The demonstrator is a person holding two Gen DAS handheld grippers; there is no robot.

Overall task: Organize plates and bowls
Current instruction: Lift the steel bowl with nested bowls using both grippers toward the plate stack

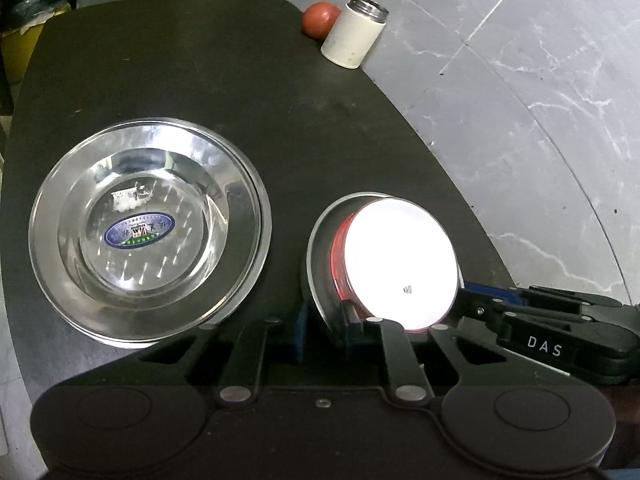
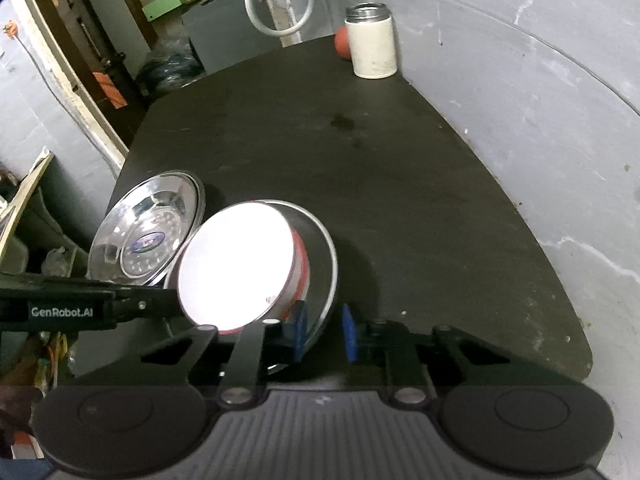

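Observation:
A small steel plate [image 1: 320, 264] carries a red bowl with a white inside [image 1: 400, 264] and sits tilted at the table's near side. My left gripper [image 1: 325, 332] is shut on its near rim, one blue pad outside and one inside. From the opposite side my right gripper [image 2: 324, 332] is likewise shut on that plate's [image 2: 324, 264] rim, beside the bowl [image 2: 236, 268]. To the left lies a stack of larger steel plates [image 1: 148, 232], also visible in the right wrist view [image 2: 148, 232]; the top one bears a blue oval sticker.
A white cylindrical can [image 1: 354, 32] and a red ball [image 1: 320, 20] stand at the far right corner of the dark table [image 1: 300, 120]. A grey marbled wall [image 2: 540, 120] runs along the table's right edge. Clutter and a hose lie beyond the far edge.

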